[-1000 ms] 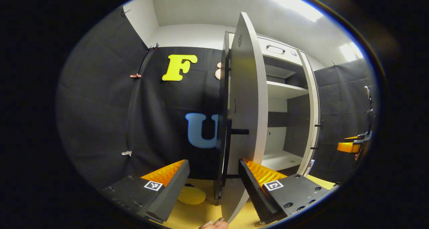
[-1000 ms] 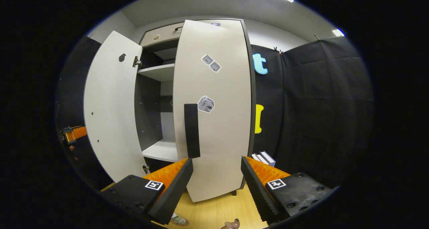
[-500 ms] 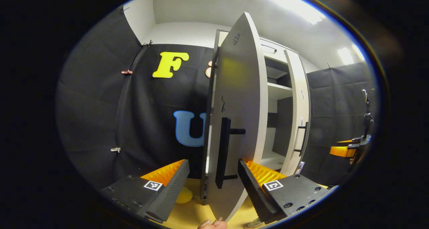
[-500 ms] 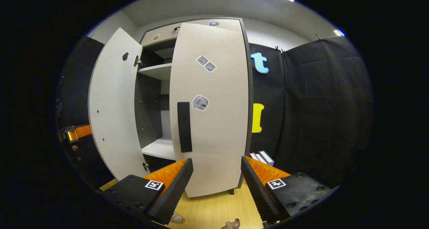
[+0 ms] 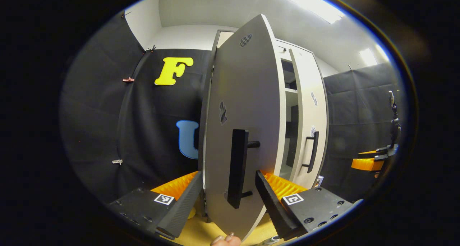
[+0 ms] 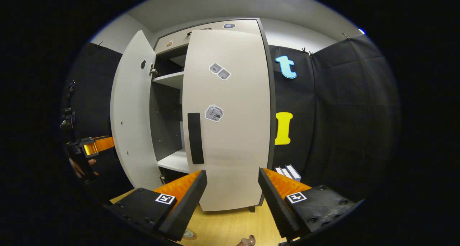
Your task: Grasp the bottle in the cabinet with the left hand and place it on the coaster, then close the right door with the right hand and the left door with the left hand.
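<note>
Wood-grain yellow surface (image 6: 230, 226) lies under both tools. The left hand-held gripper (image 5: 229, 199) is released, its fingers spread to either side of the left door (image 5: 244, 131), whose black bar handle (image 5: 237, 168) stands between them just ahead; whether a finger touches the door I cannot tell. That door stands partly open, edge toward the camera. Beyond it, to the right, the right door (image 5: 309, 120) looks nearly shut against the cabinet (image 6: 169, 80). The right hand-held gripper (image 6: 232, 195) is also released, empty, near the right door's front. The bottle cannot be made out.
</note>
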Demonstrator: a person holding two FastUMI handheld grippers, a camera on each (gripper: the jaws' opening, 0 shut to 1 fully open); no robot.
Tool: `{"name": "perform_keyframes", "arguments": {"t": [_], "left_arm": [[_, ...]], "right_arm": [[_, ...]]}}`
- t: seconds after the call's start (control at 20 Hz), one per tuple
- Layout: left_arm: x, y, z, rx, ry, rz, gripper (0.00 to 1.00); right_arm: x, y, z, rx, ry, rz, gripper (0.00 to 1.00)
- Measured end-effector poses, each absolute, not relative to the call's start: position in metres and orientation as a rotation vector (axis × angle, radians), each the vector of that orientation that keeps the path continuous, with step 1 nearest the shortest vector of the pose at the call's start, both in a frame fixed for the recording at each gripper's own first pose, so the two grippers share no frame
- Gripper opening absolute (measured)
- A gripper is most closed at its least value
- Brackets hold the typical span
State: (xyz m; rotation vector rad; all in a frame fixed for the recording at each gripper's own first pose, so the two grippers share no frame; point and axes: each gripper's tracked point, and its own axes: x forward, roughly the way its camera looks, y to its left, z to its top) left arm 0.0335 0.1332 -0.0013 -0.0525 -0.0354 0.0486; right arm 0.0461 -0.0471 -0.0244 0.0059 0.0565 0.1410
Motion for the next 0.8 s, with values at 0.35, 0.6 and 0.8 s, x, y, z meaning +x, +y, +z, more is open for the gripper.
{"name": "perform_keyframes", "arguments": {"t": [0.35,0.6,0.8], "left_arm": [[0.050,0.092,-0.011,-0.036,-0.015,-0.003,0.94],[0.042,0.076,-0.006,-0.028,-0.013,-0.021,0.94],[0.031,0.076,0.005,0.000,-0.021,0.008,0.90]], "right_arm": [[0.036,-0.059,-0.024,-0.025,0.047,0.153,0.96],[0.028,-0.061,-0.024,-0.042,0.037,0.168,0.96],[0.032,-0.048,-0.027,-0.049,0.034,0.206,0.96]]}}
